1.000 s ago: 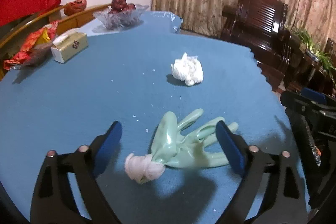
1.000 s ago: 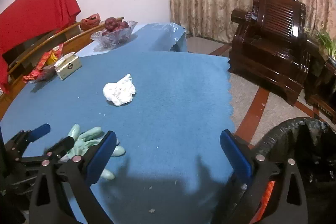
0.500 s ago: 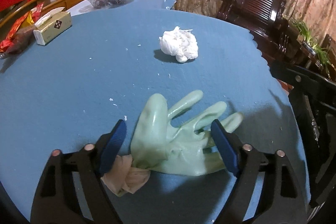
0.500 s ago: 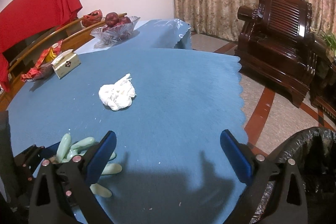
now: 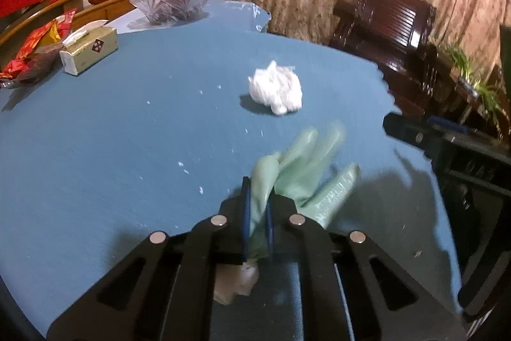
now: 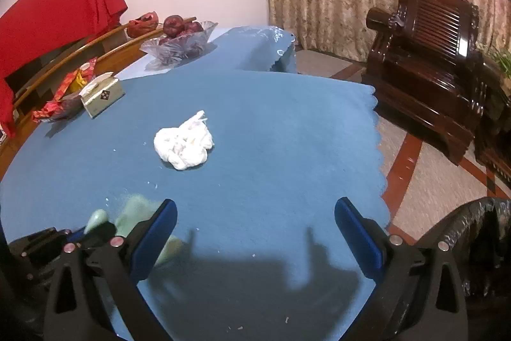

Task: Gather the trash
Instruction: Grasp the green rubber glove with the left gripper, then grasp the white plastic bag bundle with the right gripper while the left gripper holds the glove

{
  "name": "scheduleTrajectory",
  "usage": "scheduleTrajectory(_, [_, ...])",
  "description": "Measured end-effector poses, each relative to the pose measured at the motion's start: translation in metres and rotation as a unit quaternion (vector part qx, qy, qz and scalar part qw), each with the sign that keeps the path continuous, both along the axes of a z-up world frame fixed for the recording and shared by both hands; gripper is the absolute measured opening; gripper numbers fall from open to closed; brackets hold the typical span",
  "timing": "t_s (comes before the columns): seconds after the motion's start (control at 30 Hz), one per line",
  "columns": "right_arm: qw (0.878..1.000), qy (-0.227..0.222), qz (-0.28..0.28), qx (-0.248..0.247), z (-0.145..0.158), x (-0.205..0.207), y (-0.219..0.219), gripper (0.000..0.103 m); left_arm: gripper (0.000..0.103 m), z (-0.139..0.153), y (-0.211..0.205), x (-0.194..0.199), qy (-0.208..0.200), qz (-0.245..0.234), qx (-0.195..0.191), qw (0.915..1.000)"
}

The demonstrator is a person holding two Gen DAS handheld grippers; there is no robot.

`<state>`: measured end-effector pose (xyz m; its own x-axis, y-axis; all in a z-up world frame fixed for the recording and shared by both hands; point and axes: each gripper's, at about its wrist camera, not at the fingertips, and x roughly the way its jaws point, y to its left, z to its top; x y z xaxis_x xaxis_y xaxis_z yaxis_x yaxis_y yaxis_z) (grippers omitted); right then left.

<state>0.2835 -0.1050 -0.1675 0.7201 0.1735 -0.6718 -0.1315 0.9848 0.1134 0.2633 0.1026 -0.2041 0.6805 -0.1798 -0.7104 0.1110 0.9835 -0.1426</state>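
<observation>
My left gripper (image 5: pixel 256 210) is shut on a pale green rubber glove (image 5: pixel 306 162), whose fingers stick out ahead, blurred, above the blue tablecloth (image 5: pixel 127 133). Its whitish cuff (image 5: pixel 234 280) hangs under the jaws. A crumpled white tissue (image 5: pixel 276 88) lies farther on; it also shows in the right wrist view (image 6: pixel 183 144). My right gripper (image 6: pixel 255 229) is open and empty over the near table edge. The glove (image 6: pixel 134 210) and left gripper (image 6: pixel 48 240) show at its lower left.
A black trash bag (image 6: pixel 479 238) stands on the floor at the lower right. A tissue box (image 6: pixel 102 96), red snack wrappers (image 6: pixel 64 91) and a glass fruit bowl (image 6: pixel 179 42) sit at the far left. A dark wooden armchair (image 6: pixel 431 53) stands right.
My left gripper has closed on the green glove and raised it off the cloth. The right gripper stayed open, shifting slightly.
</observation>
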Motion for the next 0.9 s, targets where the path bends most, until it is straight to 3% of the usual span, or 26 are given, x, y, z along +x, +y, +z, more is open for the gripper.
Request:
scheduleTrajectory(0.47, [0.999,-0.017,0.033,0.015,0.004,0.053,0.04,0.097,0.006,0.039,0.049,0.039,-0.05,0.074,-0.001,0.996])
scheduleTrajectory(0.73, [0.999,-0.004,0.046,-0.001,-0.013,0.089,0.073,0.097,0.006,0.032,0.08,0.065,-0.051,0.135,0.017,0.9894])
scheduleTrajectory(0.9, [0.999,0.014,0.05,-0.014,-0.028,0.1,0.083,0.095,0.006,0.024,0.092,0.075,-0.047,0.147,0.016,0.9879])
